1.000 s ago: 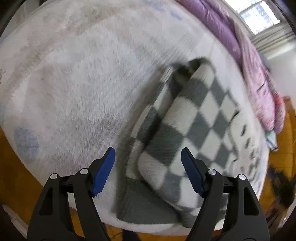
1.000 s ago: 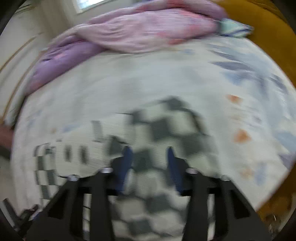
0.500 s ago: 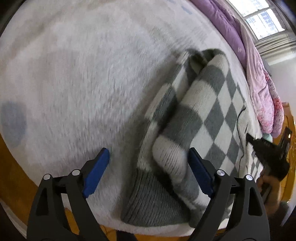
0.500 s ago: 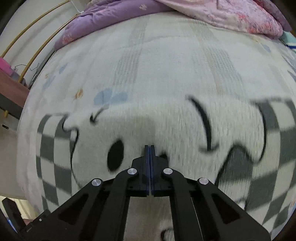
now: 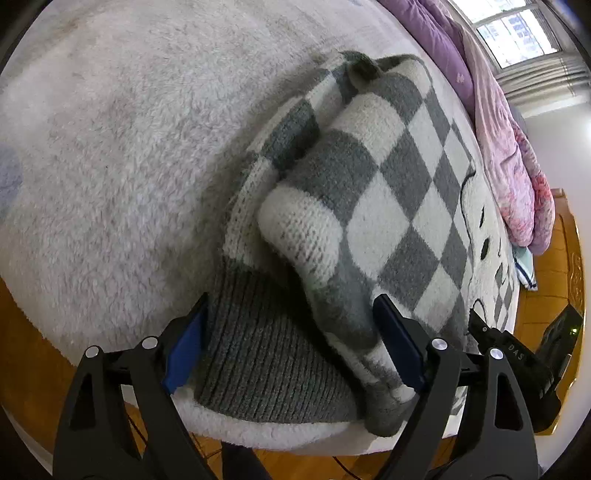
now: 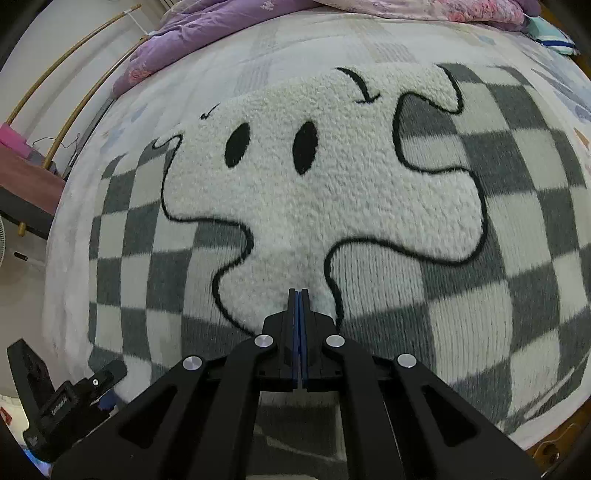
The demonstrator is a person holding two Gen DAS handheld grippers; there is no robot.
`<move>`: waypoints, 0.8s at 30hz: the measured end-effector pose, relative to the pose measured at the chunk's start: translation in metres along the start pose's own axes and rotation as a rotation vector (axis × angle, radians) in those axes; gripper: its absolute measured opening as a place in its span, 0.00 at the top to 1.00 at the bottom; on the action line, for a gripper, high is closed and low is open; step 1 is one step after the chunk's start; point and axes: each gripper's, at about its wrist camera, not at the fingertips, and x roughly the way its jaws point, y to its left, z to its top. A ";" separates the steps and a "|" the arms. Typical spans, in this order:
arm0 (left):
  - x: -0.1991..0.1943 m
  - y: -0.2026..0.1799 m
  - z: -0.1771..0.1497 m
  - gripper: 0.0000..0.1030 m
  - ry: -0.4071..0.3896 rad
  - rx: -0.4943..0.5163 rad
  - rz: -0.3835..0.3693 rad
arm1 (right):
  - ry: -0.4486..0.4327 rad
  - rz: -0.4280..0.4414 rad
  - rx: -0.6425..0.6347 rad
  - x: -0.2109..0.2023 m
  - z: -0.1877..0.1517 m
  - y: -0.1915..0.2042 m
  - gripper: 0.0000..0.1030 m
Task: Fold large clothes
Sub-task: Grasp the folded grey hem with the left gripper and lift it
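A grey and white checkered knit sweater (image 5: 369, 177) lies on the bed, its sleeve folded over the body and its grey ribbed hem (image 5: 266, 354) at the bed's near edge. My left gripper (image 5: 291, 343) is open, its blue pads either side of the hem and sleeve end. In the right wrist view the sweater front (image 6: 317, 206) shows a fluffy white ghost figure with two black eyes. My right gripper (image 6: 298, 295) is shut with nothing between the pads, its tip low over the ghost's lower edge. The right gripper also shows in the left wrist view (image 5: 513, 354).
A white fleece blanket (image 5: 122, 147) covers the bed. A purple and pink quilt (image 6: 236, 33) is bunched along the far side. Orange wooden floor (image 5: 22, 350) lies below the bed edge. A rail and a desk (image 6: 29, 184) stand at the left.
My left gripper has moved in toward the sweater's hem, jaws still open. My right gripper has closed and dropped close over the ghost figure on the sweater front.
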 end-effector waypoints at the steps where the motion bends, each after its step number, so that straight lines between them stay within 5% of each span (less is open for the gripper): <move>1: -0.001 0.002 -0.001 0.19 0.004 -0.007 -0.004 | 0.002 0.007 0.005 -0.001 -0.001 -0.001 1.00; 4: -0.006 0.012 0.000 0.33 0.020 -0.044 -0.016 | 0.020 0.021 0.000 -0.003 -0.006 -0.004 1.00; 6: -0.008 0.013 0.001 0.61 0.047 -0.054 -0.048 | 0.056 0.014 -0.015 -0.002 -0.013 -0.004 0.98; 9: -0.011 0.000 0.001 0.72 0.057 -0.027 -0.028 | 0.065 0.013 -0.016 -0.008 -0.028 -0.007 0.98; 16: -0.050 -0.036 0.003 0.78 0.014 -0.004 -0.084 | 0.035 0.139 -0.118 -0.043 -0.039 0.025 0.91; 19: -0.067 -0.050 0.000 0.78 -0.002 0.020 -0.120 | 0.031 0.244 -0.193 -0.057 -0.041 0.047 0.72; 21: -0.073 -0.061 0.001 0.79 0.000 0.029 -0.141 | 0.019 0.317 -0.225 -0.067 -0.043 0.059 0.49; 24: -0.077 -0.076 0.006 0.79 0.006 0.030 -0.171 | -0.005 0.364 -0.285 -0.079 -0.045 0.073 0.40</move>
